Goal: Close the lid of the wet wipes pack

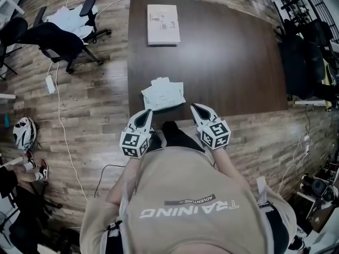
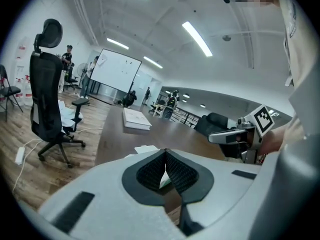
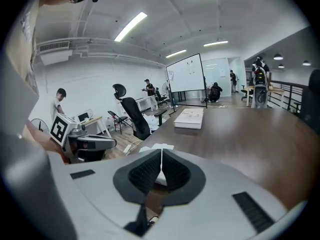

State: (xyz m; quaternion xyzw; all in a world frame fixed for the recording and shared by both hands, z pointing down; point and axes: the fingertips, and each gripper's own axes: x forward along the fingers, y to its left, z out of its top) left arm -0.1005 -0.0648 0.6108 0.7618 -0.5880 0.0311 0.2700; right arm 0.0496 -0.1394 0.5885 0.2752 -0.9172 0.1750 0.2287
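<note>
The wet wipes pack (image 1: 163,94) is a white, flattish packet lying near the front edge of the dark brown table (image 1: 233,62). A white flap shows at its far end; I cannot tell how far it is lifted. My left gripper (image 1: 146,112) hovers at the table edge just front-left of the pack, its jaws shut on nothing. Just front-right of the pack is my right gripper (image 1: 195,108), also shut and empty. In the left gripper view the pack (image 2: 144,148) peeks above the closed left gripper (image 2: 165,152). It also shows as the pack (image 3: 158,147) past the right gripper (image 3: 161,151).
A white flat box (image 1: 163,24) lies at the table's far side. Two office chairs (image 1: 63,36) stand on the wooden floor to the left, with a cable (image 1: 61,115) and a helmet (image 1: 24,133). Black bags (image 1: 302,62) crowd the table's right end.
</note>
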